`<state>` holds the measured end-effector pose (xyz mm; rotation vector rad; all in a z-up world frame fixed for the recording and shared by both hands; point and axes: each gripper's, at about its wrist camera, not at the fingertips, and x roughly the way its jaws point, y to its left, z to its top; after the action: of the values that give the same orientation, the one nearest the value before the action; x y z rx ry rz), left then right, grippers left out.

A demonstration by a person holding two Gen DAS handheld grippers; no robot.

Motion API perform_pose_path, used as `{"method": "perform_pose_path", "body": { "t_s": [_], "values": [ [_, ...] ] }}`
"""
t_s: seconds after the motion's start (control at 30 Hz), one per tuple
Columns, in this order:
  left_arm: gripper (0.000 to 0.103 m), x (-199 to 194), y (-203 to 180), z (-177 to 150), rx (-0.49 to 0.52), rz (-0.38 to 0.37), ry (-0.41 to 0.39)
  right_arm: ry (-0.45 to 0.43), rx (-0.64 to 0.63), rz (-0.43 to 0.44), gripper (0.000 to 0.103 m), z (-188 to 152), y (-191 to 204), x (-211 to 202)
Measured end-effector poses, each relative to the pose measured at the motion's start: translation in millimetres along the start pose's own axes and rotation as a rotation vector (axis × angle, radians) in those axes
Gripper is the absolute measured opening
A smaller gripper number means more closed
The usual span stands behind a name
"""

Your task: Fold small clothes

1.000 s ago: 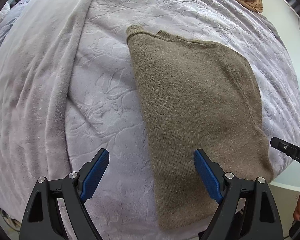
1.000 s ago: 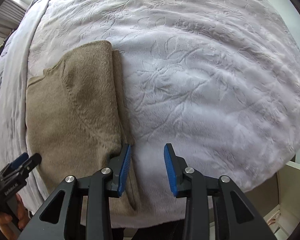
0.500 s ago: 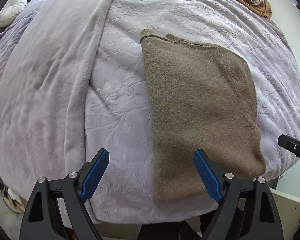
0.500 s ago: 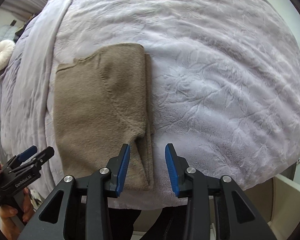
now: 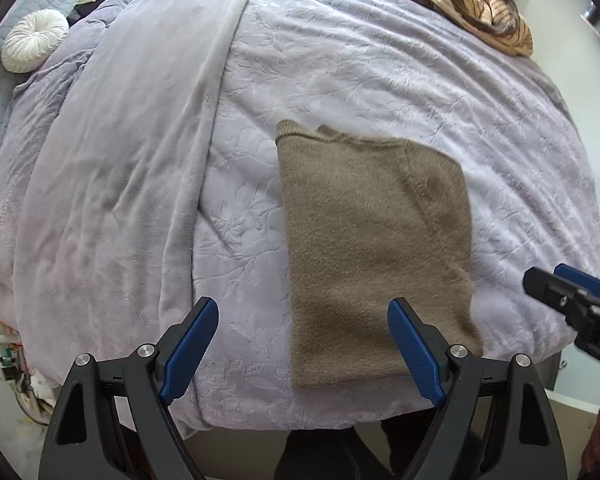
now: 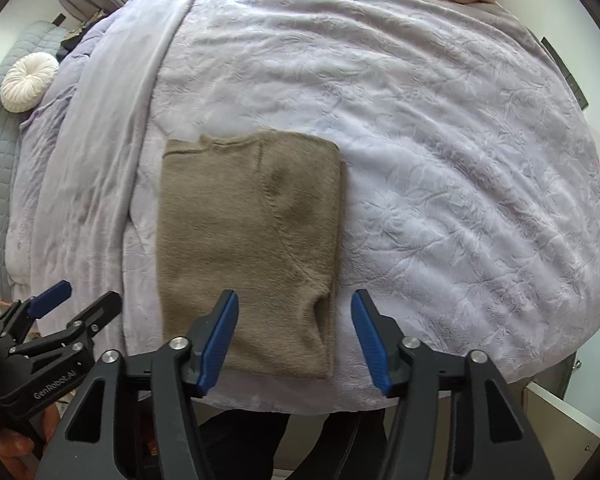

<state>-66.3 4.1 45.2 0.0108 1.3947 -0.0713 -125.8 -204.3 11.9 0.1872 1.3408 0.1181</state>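
Note:
A brown knit sweater (image 5: 374, 248) lies folded into a long rectangle on the lilac bed cover, near the bed's front edge; it also shows in the right wrist view (image 6: 248, 240). My left gripper (image 5: 304, 350) is open and empty, raised above the sweater's lower left edge. My right gripper (image 6: 294, 340) is open and empty, raised above the sweater's lower right corner. Each gripper appears at the edge of the other's view: the right gripper (image 5: 576, 304) and the left gripper (image 6: 56, 320).
The lilac embossed bed cover (image 5: 380, 72) spans the bed, with a smoother blanket strip (image 5: 120, 160) on the left. A round white cushion (image 5: 34, 46) lies far left. A striped tan garment (image 5: 484, 12) sits at the far right corner. The bed's front edge (image 6: 440, 394) is just below the sweater.
Both grippers have pulled back and up from the sweater, so more of the bed shows. The right gripper's jaws have opened wider. The sweater lies still.

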Motion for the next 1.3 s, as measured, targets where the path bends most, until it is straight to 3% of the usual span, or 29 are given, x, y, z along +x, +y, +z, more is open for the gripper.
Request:
{"method": "perform_pose_path", "body": {
  "t_s": [0.1, 0.17, 0.43, 0.73, 1.3],
  "values": [
    [0.088, -8.1, 0.4, 1.7, -0.007, -0.003, -0.020, -0.014, -0.009, 0.003, 0.079, 1.8, 5.3, -5.9],
    [0.103, -11.6, 0.3, 3.0, -0.009, 0.004, -0.031, -0.026, -0.019, -0.008, 0.079, 2.8, 8.6, -10.2],
    [0.103, -13.7, -1.6, 4.9, 0.004, 0.026, -0.026, -0.045, -0.017, -0.037, 0.088, 5.0, 9.5, -14.4],
    [0.103, -13.4, 3.6, 3.8, -0.041, 0.012, -0.012, -0.030, -0.009, -0.072, 0.089, 0.7, 8.9, -10.1],
    [0.103, -15.0, 2.3, 1.2, -0.030, 0.016, -0.008, -0.032, -0.024, -0.099, 0.089, 0.0, 12.6, -9.3]
  ]
}}
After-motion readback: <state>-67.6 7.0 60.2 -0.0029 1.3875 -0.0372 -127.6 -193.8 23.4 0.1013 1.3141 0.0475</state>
